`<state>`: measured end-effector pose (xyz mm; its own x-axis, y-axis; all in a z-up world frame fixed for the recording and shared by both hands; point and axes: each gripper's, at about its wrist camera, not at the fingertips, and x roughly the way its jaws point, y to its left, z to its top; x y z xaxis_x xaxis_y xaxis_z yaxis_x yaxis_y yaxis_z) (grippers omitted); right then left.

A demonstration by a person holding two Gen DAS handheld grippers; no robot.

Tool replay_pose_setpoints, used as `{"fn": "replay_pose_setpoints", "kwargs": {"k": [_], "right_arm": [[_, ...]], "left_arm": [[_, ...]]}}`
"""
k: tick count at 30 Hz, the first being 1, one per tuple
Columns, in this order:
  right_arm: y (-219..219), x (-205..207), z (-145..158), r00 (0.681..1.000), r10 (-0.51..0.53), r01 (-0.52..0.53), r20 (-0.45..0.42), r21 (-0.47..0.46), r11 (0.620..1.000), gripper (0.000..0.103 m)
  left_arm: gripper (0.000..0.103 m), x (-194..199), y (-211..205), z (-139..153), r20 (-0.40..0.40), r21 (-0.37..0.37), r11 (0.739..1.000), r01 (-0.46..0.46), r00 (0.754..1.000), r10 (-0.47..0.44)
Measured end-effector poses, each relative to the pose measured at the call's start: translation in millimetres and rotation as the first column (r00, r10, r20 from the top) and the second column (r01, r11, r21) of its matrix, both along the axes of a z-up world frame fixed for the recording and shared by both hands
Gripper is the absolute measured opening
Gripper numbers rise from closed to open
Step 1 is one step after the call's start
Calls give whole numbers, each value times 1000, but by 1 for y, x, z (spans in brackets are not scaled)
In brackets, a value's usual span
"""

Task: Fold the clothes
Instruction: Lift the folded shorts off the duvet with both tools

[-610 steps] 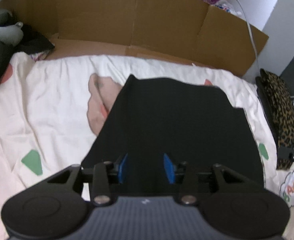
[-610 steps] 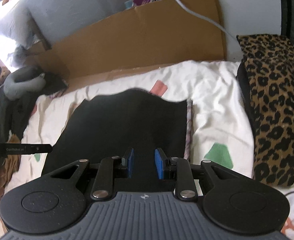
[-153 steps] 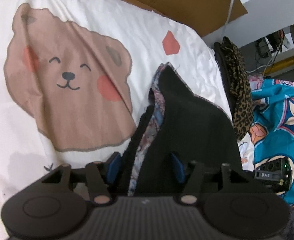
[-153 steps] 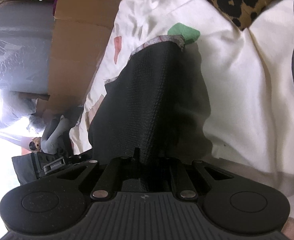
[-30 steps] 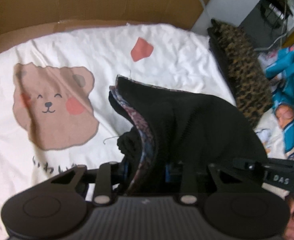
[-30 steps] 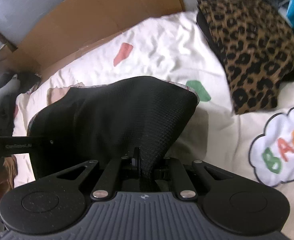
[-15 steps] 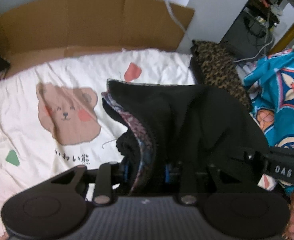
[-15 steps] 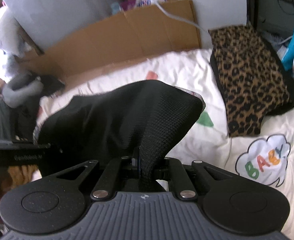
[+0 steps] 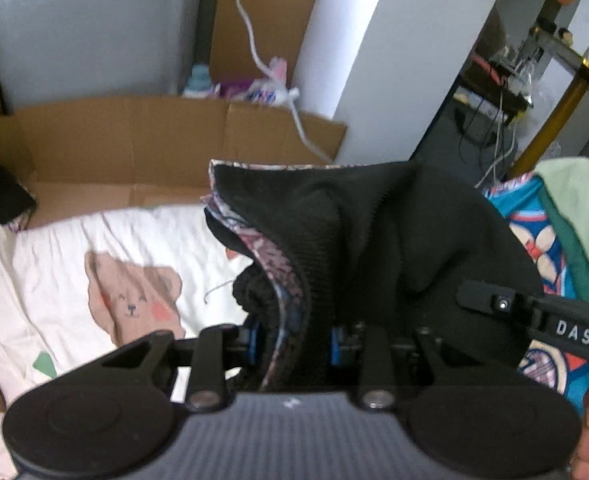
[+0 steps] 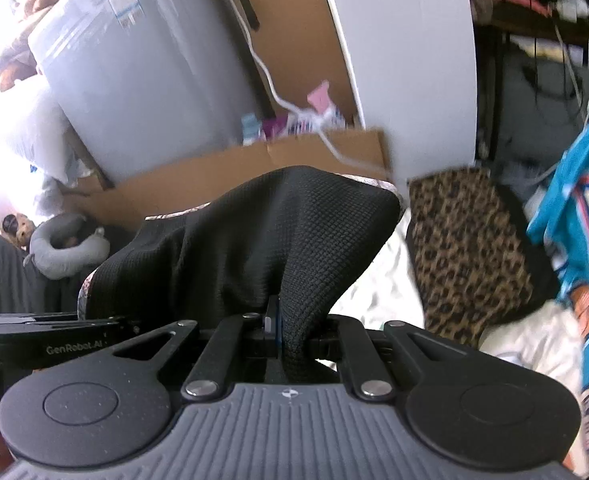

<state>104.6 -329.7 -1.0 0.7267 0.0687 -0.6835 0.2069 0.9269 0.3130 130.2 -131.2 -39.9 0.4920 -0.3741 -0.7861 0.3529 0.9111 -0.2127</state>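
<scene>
A folded black knit garment (image 9: 374, 240) with a patterned pink-blue lining hangs in the air between both grippers, lifted off the white bear-print sheet (image 9: 94, 264). My left gripper (image 9: 294, 340) is shut on its thick folded edge, blue pads on either side of the cloth. My right gripper (image 10: 286, 328) is shut on another edge of the same garment (image 10: 262, 240), jaws pinched tight. The right gripper's body (image 9: 554, 324) shows in the left wrist view, at the right.
A cardboard wall (image 9: 154, 140) stands behind the bed. A leopard-print folded cloth (image 10: 462, 248) lies at the bed's right edge. Blue patterned fabric (image 10: 582, 208) hangs at the far right. A grey neck pillow (image 10: 62, 248) and a white column (image 9: 374, 60) stand behind.
Both grippers have risen and tilted up with the garment; the view now takes in the wall and column rather than mostly the bed. Both grips are unchanged.
</scene>
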Motion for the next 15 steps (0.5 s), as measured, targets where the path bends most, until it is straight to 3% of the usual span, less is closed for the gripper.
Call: {"fn": "replay_pose_setpoints", "kwargs": {"k": [10,15], "right_arm": [[11,-19,60,994,-41,45,101,-42,998,7],[2,-30,72,984,-89,95,157,-29,995,7]], "left_arm": [[33,-14,-19,59,117,-10,1000,-16,993,17],[33,-17,-32,67,160,-19,1000,-2,987,5]]}}
